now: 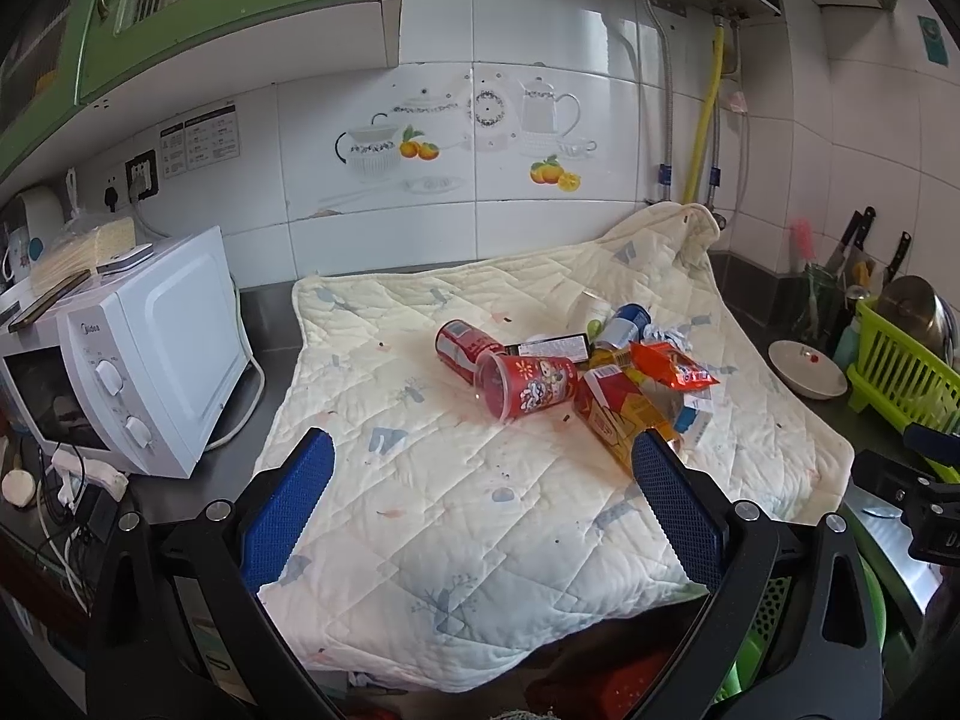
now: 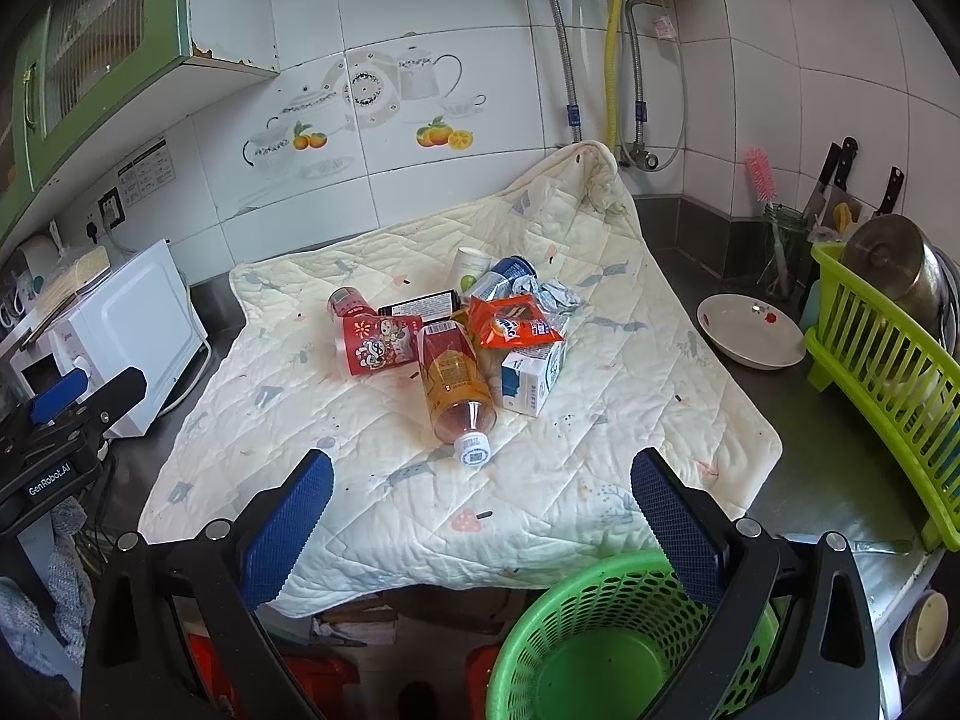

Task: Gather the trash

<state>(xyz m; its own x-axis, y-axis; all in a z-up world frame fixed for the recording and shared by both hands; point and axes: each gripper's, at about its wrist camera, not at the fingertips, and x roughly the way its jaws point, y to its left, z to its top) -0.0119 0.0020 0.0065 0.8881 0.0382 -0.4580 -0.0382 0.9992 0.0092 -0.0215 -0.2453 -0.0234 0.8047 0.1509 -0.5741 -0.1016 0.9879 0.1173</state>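
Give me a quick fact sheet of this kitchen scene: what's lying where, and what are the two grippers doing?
Surface: quilted cloth on the counter
Trash: bottle, red cup, carton, orange snack bag, cans, piled mid-cloth
Bin: green basket below the counter edge
Left gripper: open, empty
Right gripper: open, empty
Nearby: microwave, bowl

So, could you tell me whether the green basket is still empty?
Empty as far as visible: the green basket's bare floor shows through its open top, and the trash pile lies on the quilted mat.
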